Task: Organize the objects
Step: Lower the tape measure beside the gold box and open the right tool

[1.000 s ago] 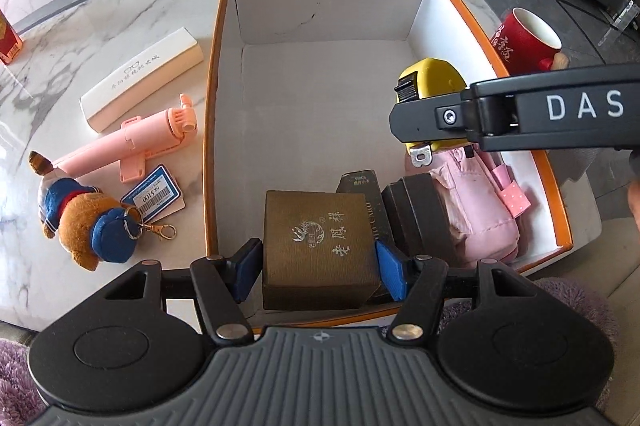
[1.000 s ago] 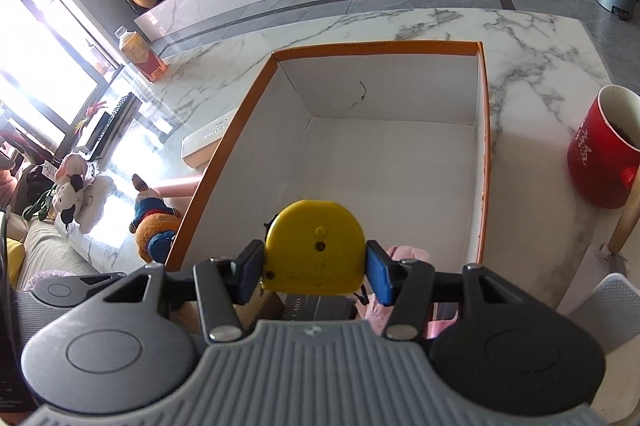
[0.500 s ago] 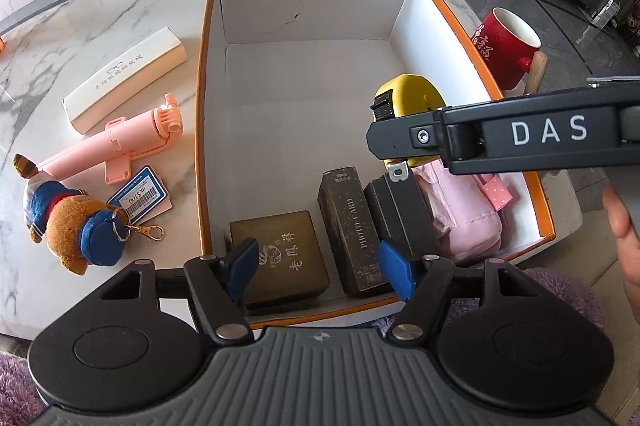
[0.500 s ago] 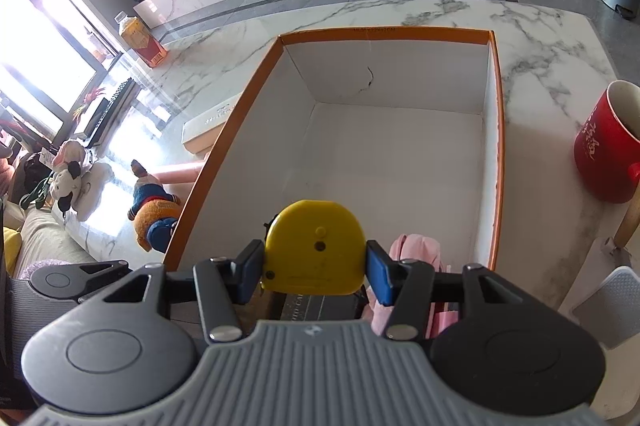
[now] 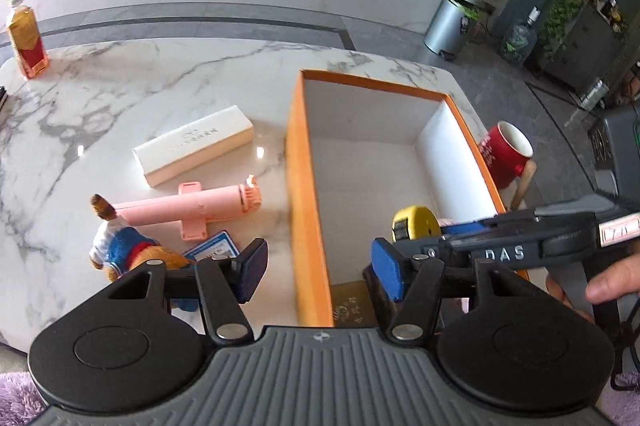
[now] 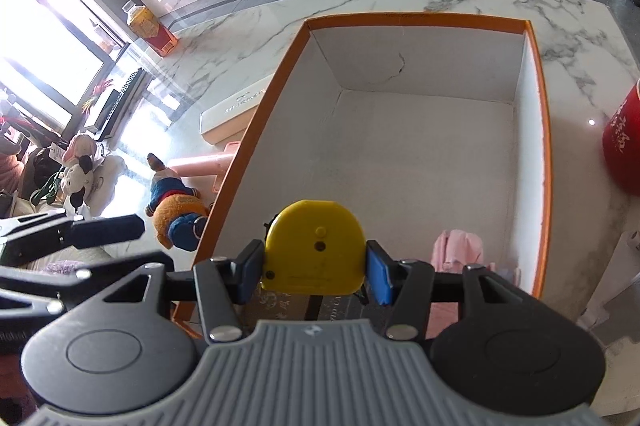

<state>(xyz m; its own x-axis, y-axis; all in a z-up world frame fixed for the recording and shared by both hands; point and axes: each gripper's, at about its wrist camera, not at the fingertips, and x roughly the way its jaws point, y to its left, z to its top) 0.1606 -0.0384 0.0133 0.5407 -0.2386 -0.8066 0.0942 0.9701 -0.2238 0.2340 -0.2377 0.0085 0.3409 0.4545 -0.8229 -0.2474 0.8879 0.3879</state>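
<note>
One orange box (image 6: 538,130) stands on the counter (image 5: 120,98). Outside it lie one white carton (image 5: 192,150), one pink handheld fan (image 5: 188,208), one plush bear (image 6: 176,210), one tag card (image 5: 214,250), one red mug (image 5: 506,152) and one drink bottle (image 5: 26,40). One yellow tape measure (image 6: 314,246) shows. Inside lie one pink pouch (image 6: 458,246) and perhaps two or three small boxes, mostly hidden.

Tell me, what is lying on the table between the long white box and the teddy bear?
A pink handheld fan lies between the long white box and the teddy bear, shown best in the left wrist view.
</note>
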